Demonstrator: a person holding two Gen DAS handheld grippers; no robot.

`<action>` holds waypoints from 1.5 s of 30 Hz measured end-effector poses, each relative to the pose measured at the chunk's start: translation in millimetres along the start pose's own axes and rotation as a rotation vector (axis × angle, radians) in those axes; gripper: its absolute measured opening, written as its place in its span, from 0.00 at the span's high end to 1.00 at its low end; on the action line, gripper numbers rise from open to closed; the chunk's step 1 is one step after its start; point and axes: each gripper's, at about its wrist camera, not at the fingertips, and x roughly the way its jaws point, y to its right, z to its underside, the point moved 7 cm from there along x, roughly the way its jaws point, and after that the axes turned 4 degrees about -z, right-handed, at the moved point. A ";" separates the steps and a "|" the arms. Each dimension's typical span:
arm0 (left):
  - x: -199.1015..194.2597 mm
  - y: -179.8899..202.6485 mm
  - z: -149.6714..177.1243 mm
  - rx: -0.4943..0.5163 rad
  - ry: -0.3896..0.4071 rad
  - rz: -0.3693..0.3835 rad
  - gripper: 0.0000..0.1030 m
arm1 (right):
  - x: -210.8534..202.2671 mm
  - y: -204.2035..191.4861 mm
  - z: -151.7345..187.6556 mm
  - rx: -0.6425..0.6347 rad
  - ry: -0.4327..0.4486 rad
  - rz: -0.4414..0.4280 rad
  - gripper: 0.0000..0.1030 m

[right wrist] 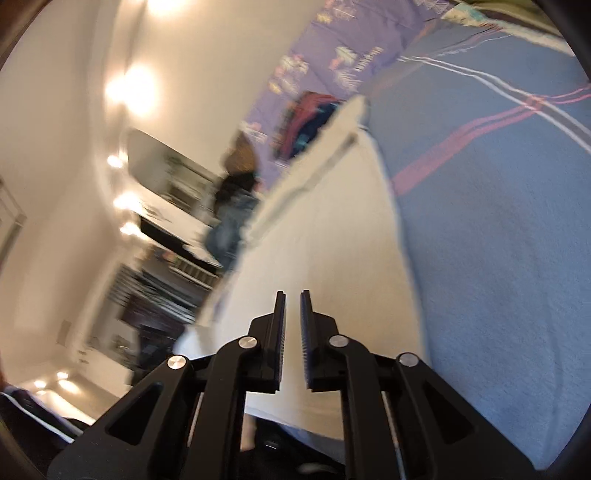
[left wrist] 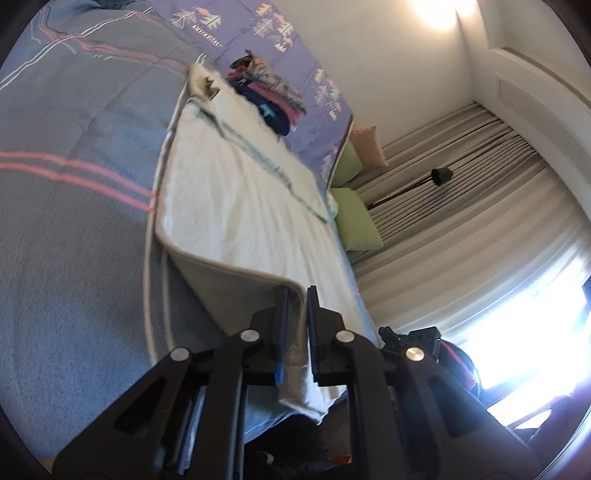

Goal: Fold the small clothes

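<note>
Where the left wrist view looks along the bed, the left gripper is closed on the near edge of a cream cloth, a fold of the fabric pinched between its pads and a corner hanging below them. The cloth stretches away from the gripper across the blue blanket with pink stripes, its near edge lifted and curled so that the grey underside shows. Past its far end a pile of folded clothes in dark blue, pink and patterned fabric sits on a purple printed sheet. Only this view shows the green pillows, the grey curtains and the bright window at the right.

The right wrist view is blurred. The right gripper is nearly closed over the same cream cloth, which fills the narrow gap between its pads; it seems to grip the cloth's near edge, though the contact itself is hard to make out. Only this view shows the lit wall, a mirror and dark shelves to the left.
</note>
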 end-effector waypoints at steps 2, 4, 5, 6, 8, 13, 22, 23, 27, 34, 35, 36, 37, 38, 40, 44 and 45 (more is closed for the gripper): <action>-1.0 -7.9 8.1 -0.014 -0.014 -0.013 0.86 | -11.3 11.6 5.8 0.021 0.026 0.025 0.66; -3.7 -17.2 18.0 -0.029 -0.027 -0.028 0.74 | -20.5 22.0 10.0 0.034 0.040 0.078 0.49; -5.0 -22.8 23.4 -0.035 -0.033 -0.046 0.71 | -22.6 25.7 13.0 0.031 0.031 0.104 0.49; -5.8 -28.1 28.0 -0.039 -0.041 -0.066 0.70 | -22.5 28.1 16.4 0.026 0.022 0.122 0.49; -10.3 -40.6 38.1 -0.055 -0.052 -0.094 0.69 | -24.0 29.2 22.6 0.002 0.000 0.146 0.49; -19.7 -47.6 46.7 -0.068 -0.065 -0.090 0.69 | -14.7 23.8 27.0 -0.087 -0.056 0.237 0.49; -19.0 -39.1 53.4 0.017 -0.160 -0.172 0.64 | -8.0 22.6 32.7 -0.096 -0.132 0.221 0.43; -18.9 -37.2 52.3 0.037 -0.163 -0.192 0.62 | -5.9 21.4 32.2 -0.102 -0.136 0.219 0.41; -18.7 -28.6 48.8 0.105 -0.153 -0.217 0.42 | -2.3 20.2 31.1 -0.096 -0.131 0.192 0.38; -7.0 -23.3 46.9 0.095 -0.136 -0.152 0.37 | 5.3 20.5 23.3 -0.072 -0.083 0.113 0.38; -3.2 -21.8 45.2 0.091 -0.133 -0.133 0.37 | 7.8 20.2 21.3 -0.074 -0.076 0.106 0.38; -0.1 -20.3 45.2 0.090 -0.133 -0.121 0.37 | 8.8 19.3 20.4 -0.079 -0.074 0.105 0.38; 4.8 -18.6 44.9 0.092 -0.135 -0.110 0.37 | 10.6 18.0 19.5 -0.086 -0.076 0.107 0.38; 8.0 -17.0 45.2 0.094 -0.141 -0.108 0.37 | 11.0 16.9 19.6 -0.090 -0.081 0.112 0.38; 8.7 -13.8 46.7 0.105 -0.151 -0.106 0.37 | 7.8 15.4 24.0 -0.093 -0.098 0.107 0.38; 3.5 -16.6 51.1 0.081 -0.160 -0.087 0.37 | 3.3 14.2 31.6 -0.093 -0.110 0.089 0.38; 2.5 -17.1 52.7 0.075 -0.159 -0.079 0.37 | 2.8 15.5 31.3 -0.083 -0.100 0.085 0.38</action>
